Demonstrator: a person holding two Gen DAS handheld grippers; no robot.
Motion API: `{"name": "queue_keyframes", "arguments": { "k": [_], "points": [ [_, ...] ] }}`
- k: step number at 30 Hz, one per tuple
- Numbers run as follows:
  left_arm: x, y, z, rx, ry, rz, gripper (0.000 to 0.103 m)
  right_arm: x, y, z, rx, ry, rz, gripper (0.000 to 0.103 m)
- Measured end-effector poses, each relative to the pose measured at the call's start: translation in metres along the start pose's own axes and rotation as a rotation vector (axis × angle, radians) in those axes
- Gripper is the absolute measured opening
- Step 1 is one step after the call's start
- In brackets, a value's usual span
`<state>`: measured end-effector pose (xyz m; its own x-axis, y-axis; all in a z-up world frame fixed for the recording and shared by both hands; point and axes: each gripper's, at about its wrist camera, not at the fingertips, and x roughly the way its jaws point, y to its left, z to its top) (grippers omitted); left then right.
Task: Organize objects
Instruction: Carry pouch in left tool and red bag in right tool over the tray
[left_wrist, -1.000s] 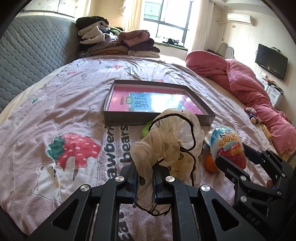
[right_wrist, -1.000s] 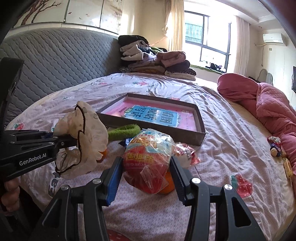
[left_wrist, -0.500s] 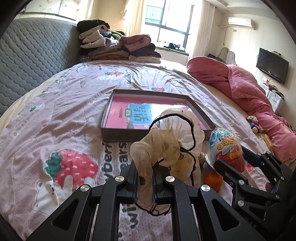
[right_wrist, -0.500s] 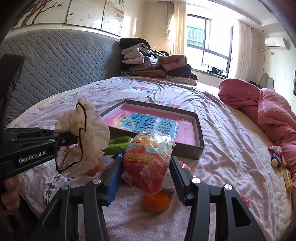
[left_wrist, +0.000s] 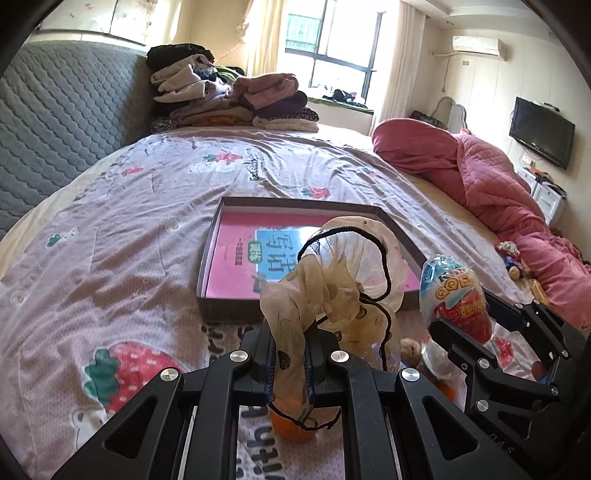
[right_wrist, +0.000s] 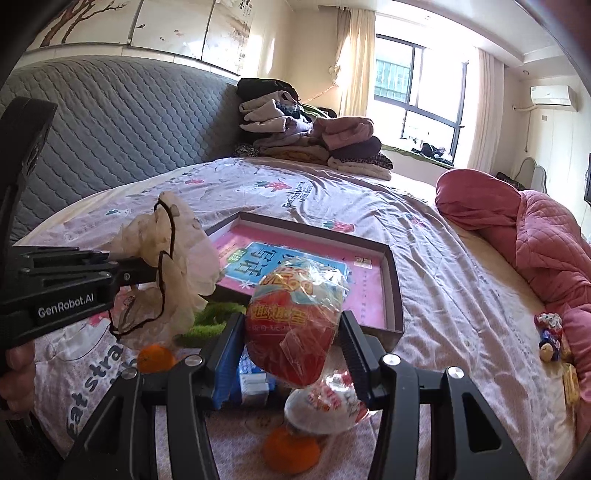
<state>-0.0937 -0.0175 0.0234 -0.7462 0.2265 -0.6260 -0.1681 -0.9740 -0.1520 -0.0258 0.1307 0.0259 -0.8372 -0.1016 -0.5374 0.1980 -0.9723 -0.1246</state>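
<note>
- The left gripper (left_wrist: 290, 354) is clamped tight on a sheer cream pouch (left_wrist: 343, 280) with a black drawstring; the pouch is carried clear of the bed (left_wrist: 110, 240), in front of the near edge of the tray.
- The right gripper (right_wrist: 286, 343) is closed part-way on a wrapped egg-shaped toy (right_wrist: 295, 321) (red and blue foil under clear film), gripped on both sides and held above the bedspread.
- The shallow grey tray (right_wrist: 393, 284) is seen lying flat mid-bed, holding only a pink printed sheet (left_wrist: 255, 254); neither carried item has been placed in it yet.
- Left on the bed just short of the tray: two oranges (right_wrist: 155, 358), a green fuzzy object (right_wrist: 212, 317), a second wrapped egg (right_wrist: 325, 402), and a blue-and-white packet (right_wrist: 253, 380) (partly hidden behind the gripper, so its identity cannot be settled).
- A few small toys (right_wrist: 550, 332) are noted well apart, beside the pink quilt (right_wrist: 535, 236).
- Judgement: the task is at an early stage. Two items are lifted and none is stowed. The tray is taken as the likely destination, though nothing confirms it.
</note>
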Motion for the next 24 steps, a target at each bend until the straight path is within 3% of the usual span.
{"name": "queue_keyframes", "arguments": {
  "k": [24],
  "points": [
    [0.046,0.023,0.064,0.018,-0.014,0.002,0.013,0.051,-0.035,0.047,0.014,-0.009,-0.017,0.051]
  ]
}}
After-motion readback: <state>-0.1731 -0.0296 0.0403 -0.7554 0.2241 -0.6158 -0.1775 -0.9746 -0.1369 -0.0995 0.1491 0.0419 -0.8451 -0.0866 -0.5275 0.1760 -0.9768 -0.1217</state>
